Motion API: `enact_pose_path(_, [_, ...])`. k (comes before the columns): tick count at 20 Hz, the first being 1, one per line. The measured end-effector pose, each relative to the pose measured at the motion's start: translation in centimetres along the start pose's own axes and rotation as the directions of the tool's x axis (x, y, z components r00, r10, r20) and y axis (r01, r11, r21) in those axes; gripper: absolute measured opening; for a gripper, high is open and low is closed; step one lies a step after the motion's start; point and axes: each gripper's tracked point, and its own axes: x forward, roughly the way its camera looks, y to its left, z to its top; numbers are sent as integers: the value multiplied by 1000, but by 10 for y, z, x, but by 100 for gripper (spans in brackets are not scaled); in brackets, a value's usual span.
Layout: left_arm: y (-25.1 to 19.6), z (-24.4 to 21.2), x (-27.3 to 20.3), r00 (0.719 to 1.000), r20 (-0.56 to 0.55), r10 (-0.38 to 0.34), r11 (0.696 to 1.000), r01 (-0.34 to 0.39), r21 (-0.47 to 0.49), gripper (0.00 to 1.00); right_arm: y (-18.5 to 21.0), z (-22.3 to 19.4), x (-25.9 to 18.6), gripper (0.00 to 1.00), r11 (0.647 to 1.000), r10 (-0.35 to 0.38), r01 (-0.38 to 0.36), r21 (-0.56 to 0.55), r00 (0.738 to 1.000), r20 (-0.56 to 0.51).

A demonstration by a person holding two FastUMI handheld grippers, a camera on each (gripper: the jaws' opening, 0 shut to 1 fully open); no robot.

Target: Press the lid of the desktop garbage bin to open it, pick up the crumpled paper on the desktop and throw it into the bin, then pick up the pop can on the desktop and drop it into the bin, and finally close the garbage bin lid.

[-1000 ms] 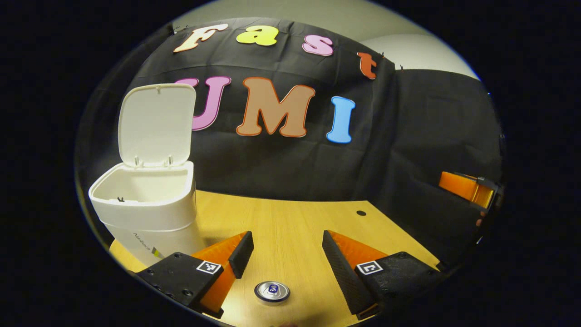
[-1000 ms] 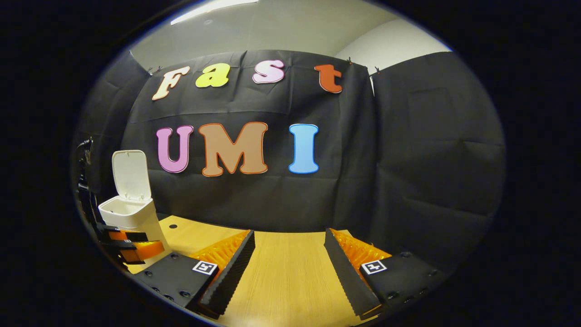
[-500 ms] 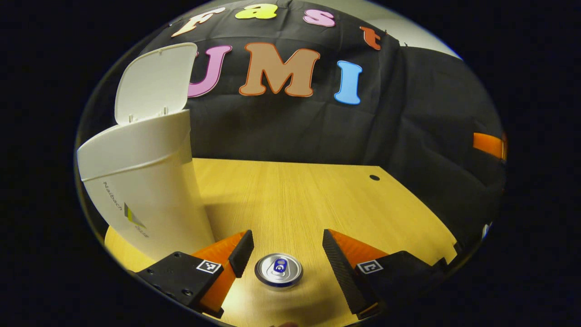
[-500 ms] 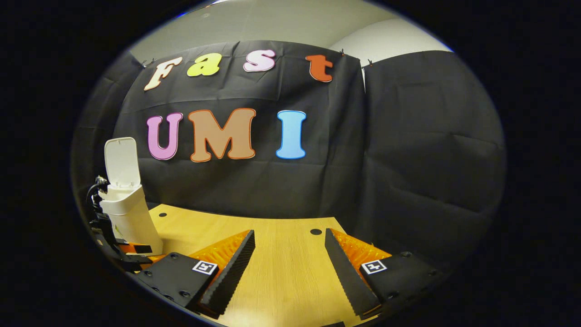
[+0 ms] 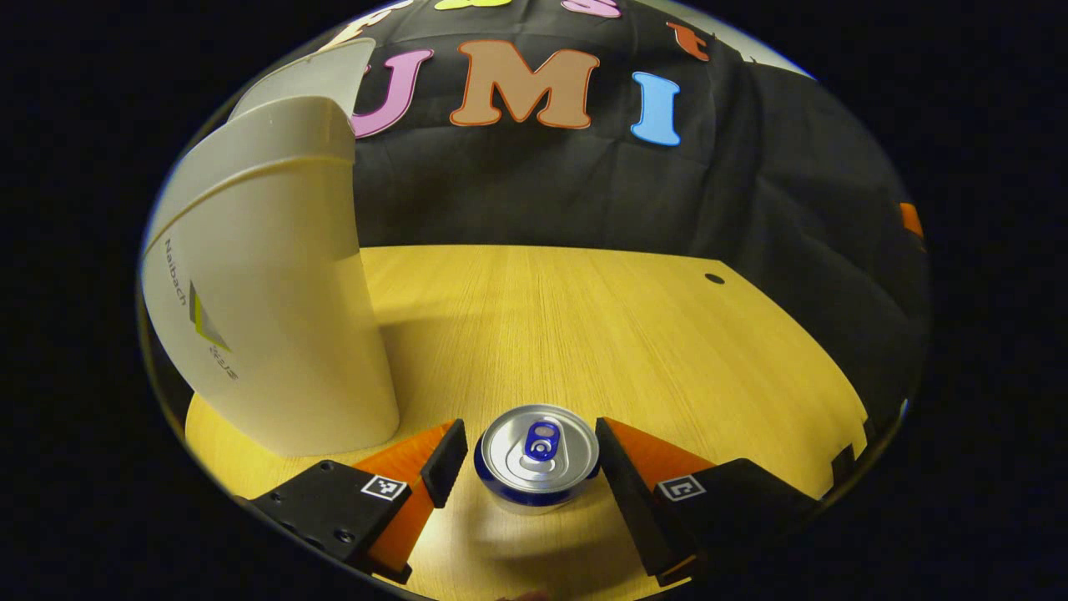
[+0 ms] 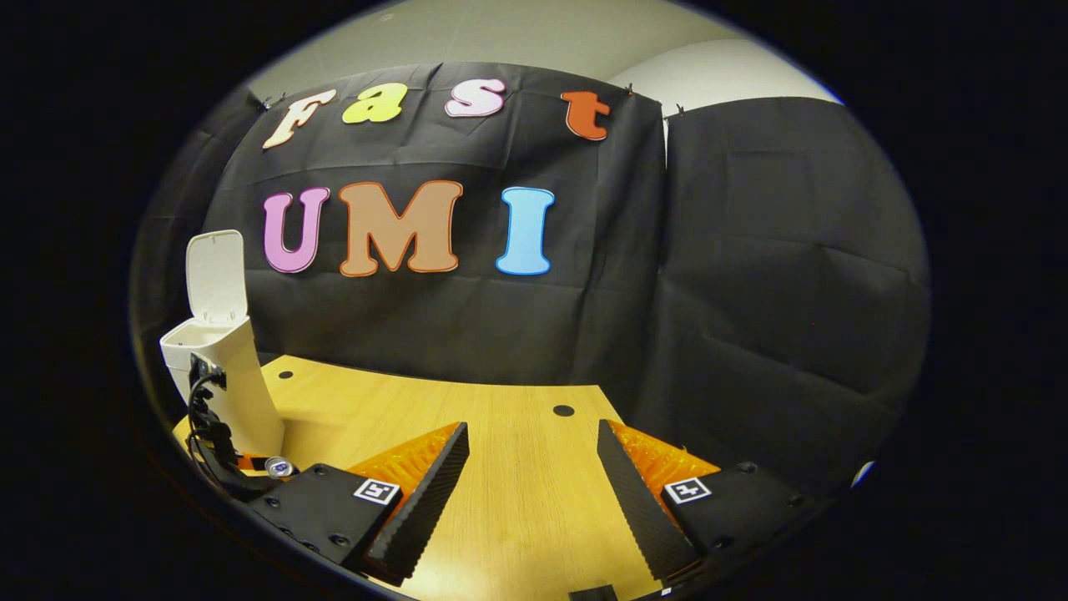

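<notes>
Standing upright on yellow wooden surface (image 5: 584,317), long axis vertical, pull-tab end up: silver-topped blue pop can (image 5: 537,455), just beside white plastic bin (image 5: 267,317). Left hand-held gripper (image 5: 534,455) spread, straddling can; contact unclear. Right hand-held gripper (image 6: 534,480) spread, empty.

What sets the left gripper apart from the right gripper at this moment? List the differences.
The left gripper has the pop can upright between its fingers, not yet clamped; the right gripper has bare desktop between its own. The left gripper sits close beside the bin; the right gripper is farther from it. Both are open.
</notes>
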Motion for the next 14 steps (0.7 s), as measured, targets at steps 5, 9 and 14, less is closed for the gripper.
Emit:
enact_pose_path(5, [-5,-18,11,998,-45,-41,999,40,-5,84,-2,-3,0,99,1000,-9,9,-14,1000,-11])
enact_pose_path(9, [-4,-9,8,999,-26,-23,1000,23,0,78,5,-6,3,99,999,28,-28,-35,1000,-4])
enact_pose_path(14, [-14,33,-11,999,48,3,999,-1,-45,78,18,-8,8,99,991,120,-119,-63,993,19])
